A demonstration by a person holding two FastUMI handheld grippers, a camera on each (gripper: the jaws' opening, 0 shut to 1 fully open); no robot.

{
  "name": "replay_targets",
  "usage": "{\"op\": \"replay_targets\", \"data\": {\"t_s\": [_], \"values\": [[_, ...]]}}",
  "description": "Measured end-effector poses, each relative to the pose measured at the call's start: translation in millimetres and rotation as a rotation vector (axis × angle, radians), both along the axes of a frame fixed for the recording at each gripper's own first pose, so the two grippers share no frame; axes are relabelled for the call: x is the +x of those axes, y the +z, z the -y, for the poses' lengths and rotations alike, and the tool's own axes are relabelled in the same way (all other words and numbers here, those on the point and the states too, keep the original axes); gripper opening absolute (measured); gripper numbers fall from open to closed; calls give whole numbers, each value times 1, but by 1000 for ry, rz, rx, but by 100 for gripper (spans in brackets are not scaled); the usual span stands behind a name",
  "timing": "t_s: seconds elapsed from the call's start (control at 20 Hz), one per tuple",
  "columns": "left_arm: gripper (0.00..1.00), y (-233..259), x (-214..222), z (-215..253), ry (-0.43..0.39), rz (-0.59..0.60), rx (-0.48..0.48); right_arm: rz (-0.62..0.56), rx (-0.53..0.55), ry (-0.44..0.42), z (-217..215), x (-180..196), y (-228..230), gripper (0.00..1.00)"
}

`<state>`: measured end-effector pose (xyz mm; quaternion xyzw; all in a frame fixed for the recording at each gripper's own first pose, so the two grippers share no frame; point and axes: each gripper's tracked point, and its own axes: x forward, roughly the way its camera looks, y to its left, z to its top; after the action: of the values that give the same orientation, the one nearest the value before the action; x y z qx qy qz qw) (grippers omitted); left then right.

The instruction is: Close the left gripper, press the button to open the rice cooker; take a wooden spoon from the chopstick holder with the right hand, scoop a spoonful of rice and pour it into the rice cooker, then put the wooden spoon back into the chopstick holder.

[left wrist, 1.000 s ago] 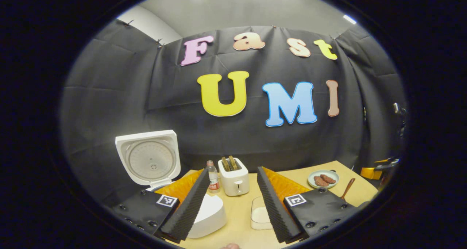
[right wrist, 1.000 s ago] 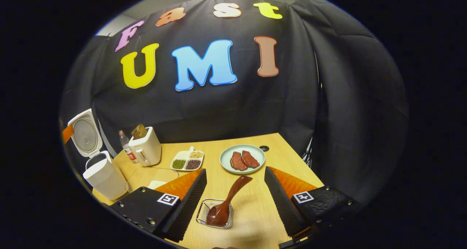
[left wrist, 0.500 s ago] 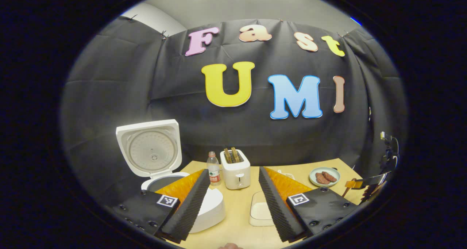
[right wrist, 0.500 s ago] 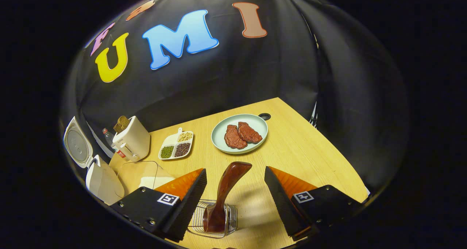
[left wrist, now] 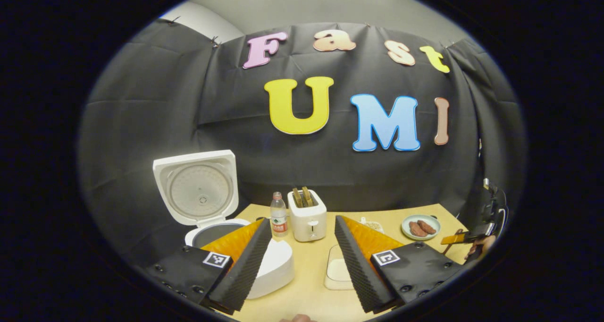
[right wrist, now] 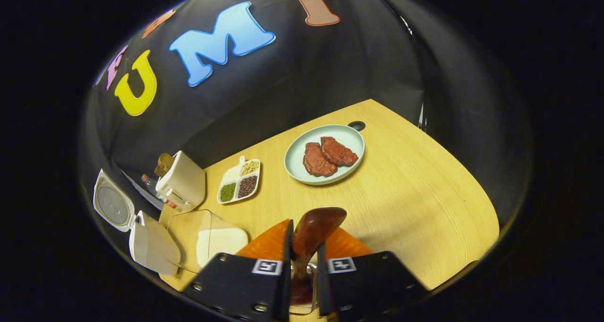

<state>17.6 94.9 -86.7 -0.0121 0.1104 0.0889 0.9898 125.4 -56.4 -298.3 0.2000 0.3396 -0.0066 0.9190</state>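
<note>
Fingers of my right gripper are pressing from both sides on the handle of the wooden spoon, so I am holding it now. The spoon is standing nearly upright, with its lower part down in the wire chopstick holder just below the fingers; I cannot tell where the bowl of the spoon is lying inside. My left gripper is hanging with the fingers wide apart and nothing between them, above the table.

Farther out, the rice cooker is standing open with its lid raised, so I am judging the button step as done and the step in hand as lifting the spoon out. Near my right gripper a clear container with rice is standing on the table, and beyond it are the divided dish of beans, the toaster and the plate of meat.

I am thinking about what could go wrong. The holder looks light, so if I am pulling the spoon at an angle, its bowl could catch the wires and lift or tip the holder. The handle is smooth and rounded, so it could turn between the fingers when I am scooping, and rice could spill on the table.
</note>
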Motion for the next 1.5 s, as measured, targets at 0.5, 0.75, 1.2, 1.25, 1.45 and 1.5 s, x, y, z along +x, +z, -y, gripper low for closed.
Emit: {"op": "replay_targets", "data": {"t_s": [0.5,0.75,1.2,1.25,1.45,1.5], "values": [[96,2,0,-12,-57,25,-41,247,-120,70,-28,-19,132,10],[96,4,-1,-26,-84,48,-18,324,-76,150,-97,6,159,9],[96,-14,-2,-59,-93,16,4,306,-264,342,-218,52,72,10],[96,-15,-4,-63,-90,12,2,293,-288,356,-226,57,58,9],[94,-23,-12,-80,-85,-17,10,254,-409,348,-233,75,12,9],[96,-27,-15,-83,-87,-26,13,249,-389,354,-241,72,7,10]]}}
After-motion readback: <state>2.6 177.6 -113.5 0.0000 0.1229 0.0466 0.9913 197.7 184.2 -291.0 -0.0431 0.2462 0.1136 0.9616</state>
